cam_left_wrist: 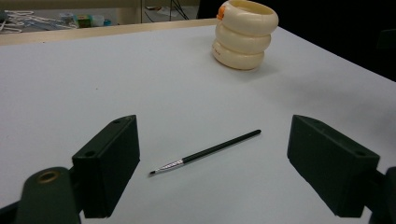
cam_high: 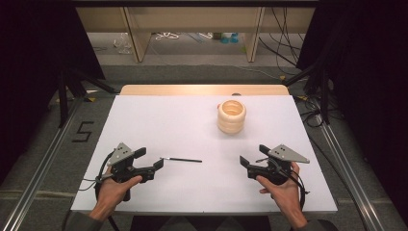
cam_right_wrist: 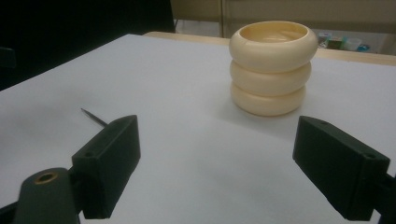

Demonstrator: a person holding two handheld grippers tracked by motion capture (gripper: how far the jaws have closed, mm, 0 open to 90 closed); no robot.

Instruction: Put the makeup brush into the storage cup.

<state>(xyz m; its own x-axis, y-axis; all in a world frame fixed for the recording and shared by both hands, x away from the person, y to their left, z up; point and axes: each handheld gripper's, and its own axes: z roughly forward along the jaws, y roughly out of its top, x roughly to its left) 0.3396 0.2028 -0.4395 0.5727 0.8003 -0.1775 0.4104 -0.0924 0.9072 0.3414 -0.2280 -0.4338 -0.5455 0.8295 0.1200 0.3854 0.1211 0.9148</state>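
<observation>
White table [cam_high: 192, 125] under dim light, dark curtains at both sides. Left gripper [cam_high: 153, 160] hovers with jaws wide apart and empty; the brush [cam_high: 181, 160] lies flat just ahead of them, bristle tip nearest the gripper, touching neither jaw. In the right gripper view its own left jaw hides most of the brush. Right gripper [cam_high: 251, 156] also gapes, empty; the cream pot [cam_high: 231, 116] stands upright well beyond it, nothing between.
</observation>
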